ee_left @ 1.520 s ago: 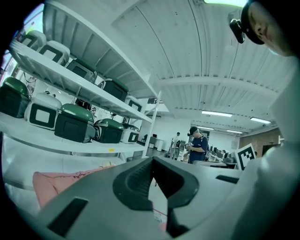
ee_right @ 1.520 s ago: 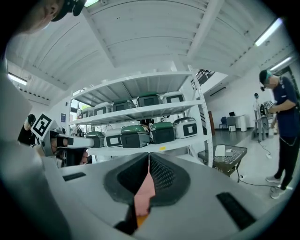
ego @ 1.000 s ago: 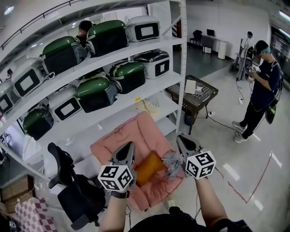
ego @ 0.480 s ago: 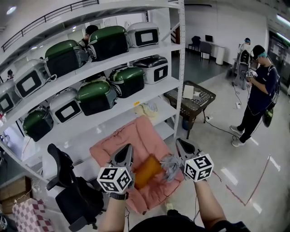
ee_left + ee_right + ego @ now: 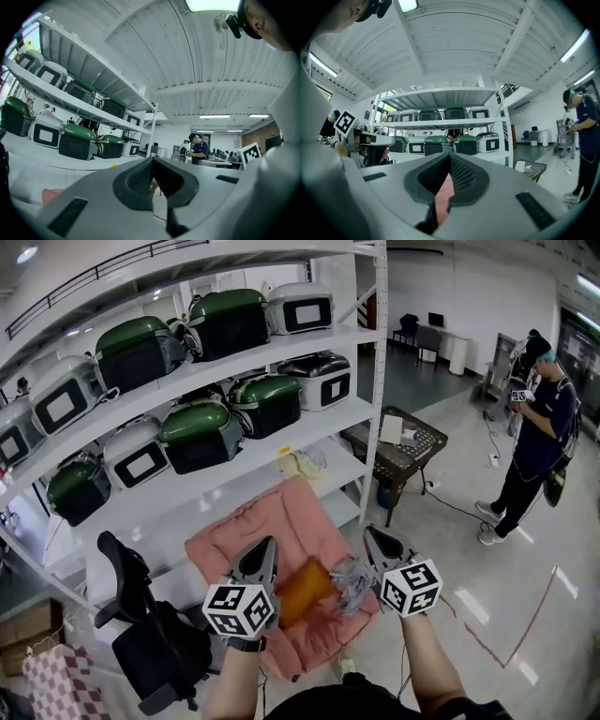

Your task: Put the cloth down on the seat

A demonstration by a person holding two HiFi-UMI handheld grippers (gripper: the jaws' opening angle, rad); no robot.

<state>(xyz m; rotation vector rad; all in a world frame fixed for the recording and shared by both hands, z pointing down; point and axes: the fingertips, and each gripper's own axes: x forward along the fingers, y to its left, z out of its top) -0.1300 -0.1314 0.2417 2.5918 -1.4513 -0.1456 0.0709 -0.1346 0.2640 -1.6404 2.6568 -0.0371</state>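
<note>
Left hand-held gripper, right hand-held gripper, both closed, empty

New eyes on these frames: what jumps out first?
White metal shelving loaded with green and grey hard cases fills the head view's upper left. Below it, a pink cushioned seat carries an orange pad, with a crumpled grey cloth beside the right gripper. A person in dark blue stands far right.

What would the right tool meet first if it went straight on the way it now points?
Most likely the white shelf of cases, which faces the right tool head-on. The pink seat shows only low beneath its shut tips, so the tool would probably pass over it; depth is unclear.
</note>
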